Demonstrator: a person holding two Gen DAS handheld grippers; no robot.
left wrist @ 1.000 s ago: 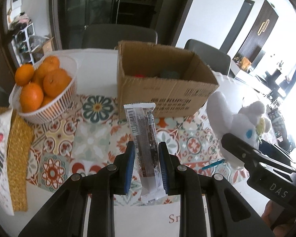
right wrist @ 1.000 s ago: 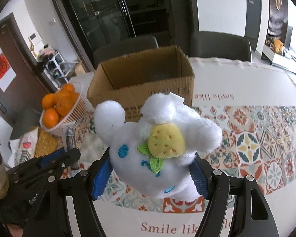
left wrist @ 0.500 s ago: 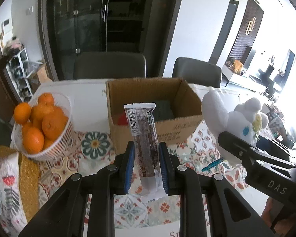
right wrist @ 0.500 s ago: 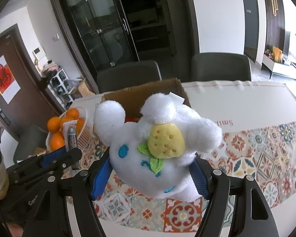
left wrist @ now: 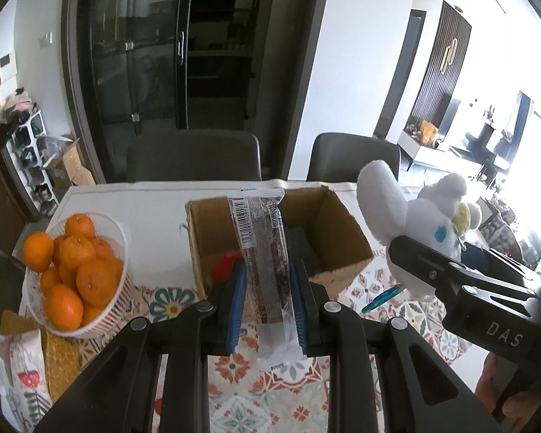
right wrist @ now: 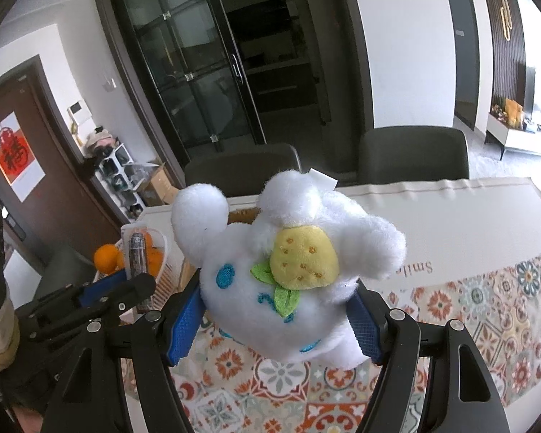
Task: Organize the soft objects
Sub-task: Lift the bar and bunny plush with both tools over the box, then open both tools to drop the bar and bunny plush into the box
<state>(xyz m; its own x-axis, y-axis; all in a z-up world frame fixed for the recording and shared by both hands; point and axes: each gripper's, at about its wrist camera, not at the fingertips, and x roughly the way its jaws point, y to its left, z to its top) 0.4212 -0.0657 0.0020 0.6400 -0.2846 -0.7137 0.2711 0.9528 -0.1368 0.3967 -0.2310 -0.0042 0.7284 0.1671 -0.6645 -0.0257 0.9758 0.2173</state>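
Two items are in hand, both lifted clear of the counter (left wrist: 155, 209). The left gripper (left wrist: 267, 292) has its jaws closed on a wrapped snack bar (left wrist: 261, 249), gripped near its lower end; the bar's long axis stands roughly upright, tilted slightly left at the top. The right gripper (right wrist: 276, 321) has its jaws pressed into the sides of a white plush toy (right wrist: 292, 274), whose yellow strawberry patch faces the camera.

The cardboard box (left wrist: 342, 238) sits open on the counter, directly beyond the snack bar in the left wrist view, so the bar's upper end overlaps the box opening. Red and dark items already lie inside. The plush toy is to the right of the box. The left gripper appears the nearer to the opening; judged from this, a short forward reach and release would drop the bar in. A white basket of oranges (left wrist: 75, 267) stands left of the box, apart from it.

Compared with a second ago, both grippers have risen and tilted: the box now shows lower and smaller, with more of its interior visible. Both grasps are unchanged.
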